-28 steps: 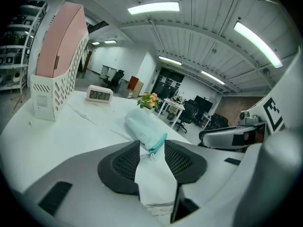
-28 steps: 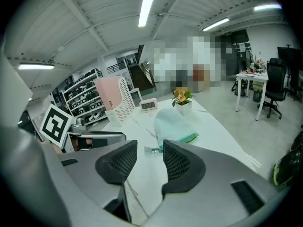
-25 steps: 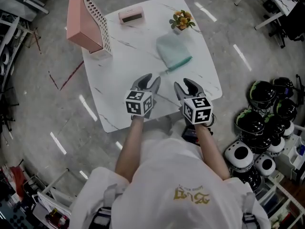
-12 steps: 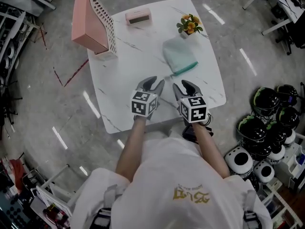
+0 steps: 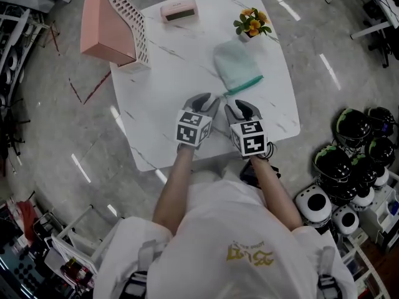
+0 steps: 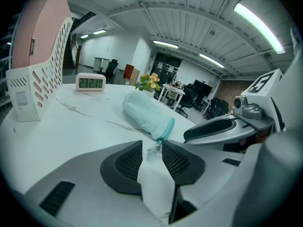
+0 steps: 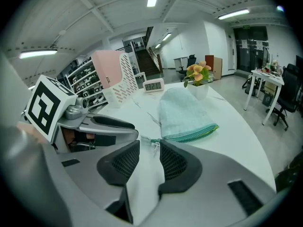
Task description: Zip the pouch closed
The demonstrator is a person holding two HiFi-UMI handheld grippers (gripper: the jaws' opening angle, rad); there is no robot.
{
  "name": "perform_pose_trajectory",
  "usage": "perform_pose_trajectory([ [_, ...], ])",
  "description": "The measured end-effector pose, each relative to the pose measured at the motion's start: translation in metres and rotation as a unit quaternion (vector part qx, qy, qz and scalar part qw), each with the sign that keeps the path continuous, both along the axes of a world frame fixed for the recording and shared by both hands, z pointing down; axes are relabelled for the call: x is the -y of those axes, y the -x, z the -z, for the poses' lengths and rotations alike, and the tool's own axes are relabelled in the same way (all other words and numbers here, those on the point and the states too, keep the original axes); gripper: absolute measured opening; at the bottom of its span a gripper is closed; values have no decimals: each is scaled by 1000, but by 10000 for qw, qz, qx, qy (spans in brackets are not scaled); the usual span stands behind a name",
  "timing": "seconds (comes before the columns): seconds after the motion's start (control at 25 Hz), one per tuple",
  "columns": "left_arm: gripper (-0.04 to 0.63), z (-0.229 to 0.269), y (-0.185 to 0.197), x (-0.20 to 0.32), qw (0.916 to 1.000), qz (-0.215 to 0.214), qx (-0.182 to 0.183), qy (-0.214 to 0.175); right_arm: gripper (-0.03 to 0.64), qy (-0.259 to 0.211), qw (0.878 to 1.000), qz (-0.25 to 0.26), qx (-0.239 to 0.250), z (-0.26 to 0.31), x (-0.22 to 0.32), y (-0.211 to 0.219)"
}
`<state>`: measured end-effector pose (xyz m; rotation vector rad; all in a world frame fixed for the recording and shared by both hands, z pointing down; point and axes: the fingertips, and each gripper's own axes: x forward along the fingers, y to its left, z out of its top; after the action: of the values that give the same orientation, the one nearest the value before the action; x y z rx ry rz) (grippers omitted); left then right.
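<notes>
The pale teal pouch (image 5: 235,64) lies on the white marble table (image 5: 156,104), its green zipper edge (image 5: 244,85) facing me. My left gripper (image 5: 209,100) and right gripper (image 5: 240,107) hover side by side just in front of that edge. In the left gripper view the pouch (image 6: 146,111) lies ahead of the jaws, which are closing around bare tabletop, with the small zipper pull (image 6: 157,145) just beyond the left gripper (image 6: 152,151). In the right gripper view the right gripper (image 7: 150,151) is also closing, nothing pressed between its pads, the pouch (image 7: 182,111) just past its tips.
A pink file holder (image 5: 111,25) stands at the table's far left corner, a small clock (image 5: 179,10) at the far edge, a flower pot (image 5: 252,23) behind the pouch. Helmets (image 5: 349,148) are stacked on the floor to the right.
Both grippers have moved forward and down toward the pouch's zipper edge, and the gap between each pair of jaws has narrowed.
</notes>
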<state>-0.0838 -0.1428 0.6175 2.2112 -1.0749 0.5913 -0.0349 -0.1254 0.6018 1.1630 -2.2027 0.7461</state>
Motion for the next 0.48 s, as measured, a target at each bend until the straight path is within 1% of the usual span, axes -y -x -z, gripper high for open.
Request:
perform_pose_trajectory([
  [0.24,153,-15,-9,4,9995,-241,183,89,132,-74,9982,332,-486,-17,1,5],
  [0.48,153,-23,-14,11,9989,-375,251,105,130,74,9976,371,-576,-36,7,6],
])
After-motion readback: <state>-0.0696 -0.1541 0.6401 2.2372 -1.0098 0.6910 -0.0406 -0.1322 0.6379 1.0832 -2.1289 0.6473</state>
